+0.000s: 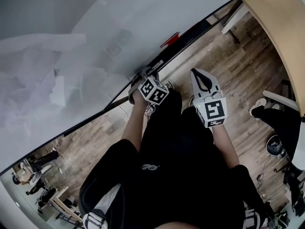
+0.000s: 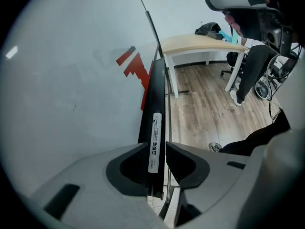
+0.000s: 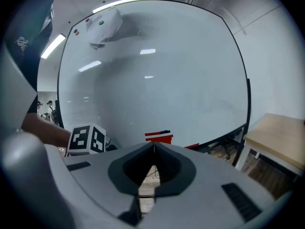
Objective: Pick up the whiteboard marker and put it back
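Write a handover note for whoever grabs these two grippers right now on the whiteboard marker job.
Left gripper: jaws apart, set either side of the whiteboard marker, pads not pressing on it.
Right gripper: jaws together, nothing in them, facing the whiteboard and not touching it.
Marker: lying lengthwise in the black tray along the whiteboard's lower edge.
Done: left gripper is lined up on the marker.
Left: probably the whole cycle, since the marker isn't gripped. Close on it, lift it, lay it back in the tray, release.
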{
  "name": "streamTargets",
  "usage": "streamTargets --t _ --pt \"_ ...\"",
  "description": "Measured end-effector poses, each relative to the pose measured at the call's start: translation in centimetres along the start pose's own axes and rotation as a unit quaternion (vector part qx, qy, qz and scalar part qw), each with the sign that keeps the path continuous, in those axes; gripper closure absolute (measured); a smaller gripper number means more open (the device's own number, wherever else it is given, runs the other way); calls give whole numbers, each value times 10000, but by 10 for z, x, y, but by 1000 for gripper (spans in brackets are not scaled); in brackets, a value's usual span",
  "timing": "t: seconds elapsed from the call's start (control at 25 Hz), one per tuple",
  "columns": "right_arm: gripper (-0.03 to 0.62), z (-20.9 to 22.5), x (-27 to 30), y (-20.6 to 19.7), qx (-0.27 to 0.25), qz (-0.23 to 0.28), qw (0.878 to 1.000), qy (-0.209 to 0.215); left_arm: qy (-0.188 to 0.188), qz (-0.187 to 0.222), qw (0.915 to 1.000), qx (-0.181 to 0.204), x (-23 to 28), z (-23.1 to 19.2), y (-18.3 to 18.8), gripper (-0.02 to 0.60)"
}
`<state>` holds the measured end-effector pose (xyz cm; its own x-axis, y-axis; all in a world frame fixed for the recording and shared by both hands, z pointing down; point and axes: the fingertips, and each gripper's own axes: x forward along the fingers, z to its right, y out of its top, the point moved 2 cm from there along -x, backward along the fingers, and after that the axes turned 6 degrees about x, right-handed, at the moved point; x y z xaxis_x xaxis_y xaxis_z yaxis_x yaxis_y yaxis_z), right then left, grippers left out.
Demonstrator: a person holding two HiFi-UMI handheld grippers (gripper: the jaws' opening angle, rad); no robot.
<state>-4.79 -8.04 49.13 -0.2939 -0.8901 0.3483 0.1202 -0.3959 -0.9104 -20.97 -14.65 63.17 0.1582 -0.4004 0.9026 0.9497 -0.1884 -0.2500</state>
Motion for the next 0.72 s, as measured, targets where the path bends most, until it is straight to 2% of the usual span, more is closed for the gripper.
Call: streamTargets --t 0.32,0.52,0.72 --pt "591 13 -3 0 84 15 9997 -209 -159 -245 9993 225 18 1 1 465" --pt "591 18 -9 -3 109 20 9996 -269 -134 -290 9993 212 18 4 -1 466" --pt "591 17 -14 -5 79 28 9997 -244 -89 -227 9997 102 13 7 -2 500"
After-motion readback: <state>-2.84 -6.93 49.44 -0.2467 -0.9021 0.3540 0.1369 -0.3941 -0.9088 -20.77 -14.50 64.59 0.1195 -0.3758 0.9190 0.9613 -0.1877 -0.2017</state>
